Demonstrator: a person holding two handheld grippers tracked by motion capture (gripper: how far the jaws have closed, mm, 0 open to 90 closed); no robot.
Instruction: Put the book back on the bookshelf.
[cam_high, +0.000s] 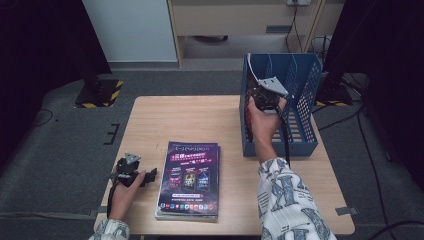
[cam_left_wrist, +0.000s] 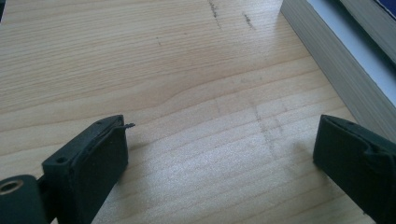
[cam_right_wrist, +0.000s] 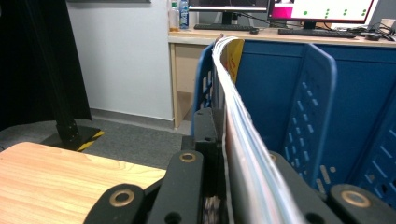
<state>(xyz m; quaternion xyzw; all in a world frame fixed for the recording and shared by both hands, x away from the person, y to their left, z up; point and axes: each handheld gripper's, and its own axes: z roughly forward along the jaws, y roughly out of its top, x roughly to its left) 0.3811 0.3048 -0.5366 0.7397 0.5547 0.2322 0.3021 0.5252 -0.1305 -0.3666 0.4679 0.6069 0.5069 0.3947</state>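
Right hand-held gripper (cam_high: 263, 95) pinches a magazine (cam_right_wrist: 243, 140), mostly hidden in rack (cam_high: 305, 142) at 1 o'clock; left hand-held gripper (cam_left_wrist: 219, 154) spread, low over counter (cam_left_wrist: 187, 70).

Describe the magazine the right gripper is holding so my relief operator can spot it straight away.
Start at the blue file rack on the far right of the wooden table. Its leftmost slot holds one thin magazine standing on edge, clamped by the right gripper. Unlike the purple-covered magazines stacked flat at the table's front, it is upright, and its top edge bows over.
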